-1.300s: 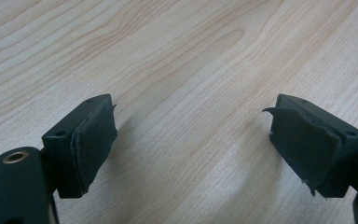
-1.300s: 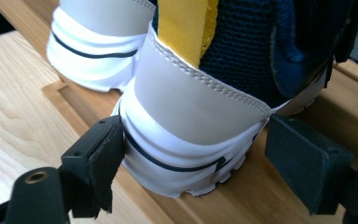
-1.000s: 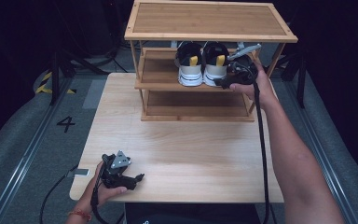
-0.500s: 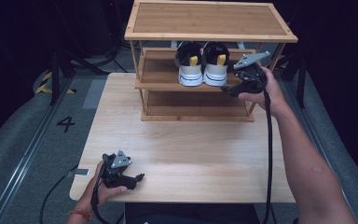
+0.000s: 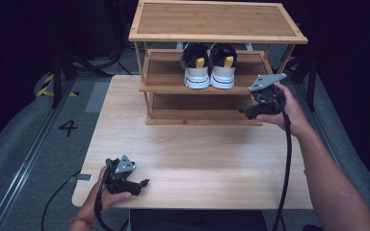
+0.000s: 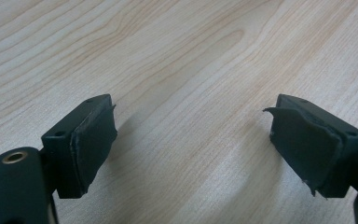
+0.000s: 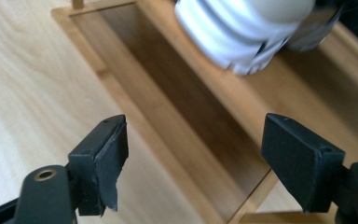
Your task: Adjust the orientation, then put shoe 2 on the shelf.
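One claw, the right claw (image 5: 248, 111), has drawn back from the shoes (image 5: 209, 66).

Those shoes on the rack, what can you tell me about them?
The pair of sneakers stands side by side on the middle shelf of the wooden rack, heels toward the camera. They look black and cream, with thick white soles and a yellow tab on each heel. They rest upright on their soles, and neither hand-held gripper touches them.

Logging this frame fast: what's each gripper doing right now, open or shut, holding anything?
Left gripper: open, empty, low over the table.
Right gripper: open, empty, beside the shoe rack below the sneakers.
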Tool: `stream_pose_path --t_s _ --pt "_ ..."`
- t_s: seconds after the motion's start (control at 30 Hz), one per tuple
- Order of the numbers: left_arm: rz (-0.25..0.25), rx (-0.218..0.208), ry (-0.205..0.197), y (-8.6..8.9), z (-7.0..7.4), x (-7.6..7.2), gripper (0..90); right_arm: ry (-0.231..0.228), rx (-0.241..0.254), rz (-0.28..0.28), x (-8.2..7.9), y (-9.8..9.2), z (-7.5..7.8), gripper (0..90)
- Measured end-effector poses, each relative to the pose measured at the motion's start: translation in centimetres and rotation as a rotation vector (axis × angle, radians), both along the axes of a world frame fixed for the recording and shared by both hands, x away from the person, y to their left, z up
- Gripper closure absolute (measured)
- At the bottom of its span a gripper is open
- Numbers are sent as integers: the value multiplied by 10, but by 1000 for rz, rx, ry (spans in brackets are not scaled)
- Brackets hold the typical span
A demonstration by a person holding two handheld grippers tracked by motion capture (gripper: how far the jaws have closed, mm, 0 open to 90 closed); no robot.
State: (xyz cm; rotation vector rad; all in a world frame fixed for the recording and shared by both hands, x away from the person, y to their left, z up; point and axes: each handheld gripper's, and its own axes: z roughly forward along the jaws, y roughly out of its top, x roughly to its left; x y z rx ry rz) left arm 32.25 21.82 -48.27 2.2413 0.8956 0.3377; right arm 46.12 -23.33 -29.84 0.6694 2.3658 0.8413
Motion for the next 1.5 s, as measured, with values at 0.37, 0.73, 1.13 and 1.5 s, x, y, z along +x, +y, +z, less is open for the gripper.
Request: stream_pose_path --t_s 0.37,0.73,1.13,1.5 --pt "7 0 -1 0 0 -1 148 30 -18 -30 -38 -39 -46 231" --pt "11 -1 -2 0 0 -1 148 57 0 -35 -77 -78 -94 228" --pt "10 4 -6 0 0 -1 147 141 70 -99 -96 -122 -148 230" --pt "19 0 0 -1 0 -1 147 208 222 -174 -118 -161 -185 212"
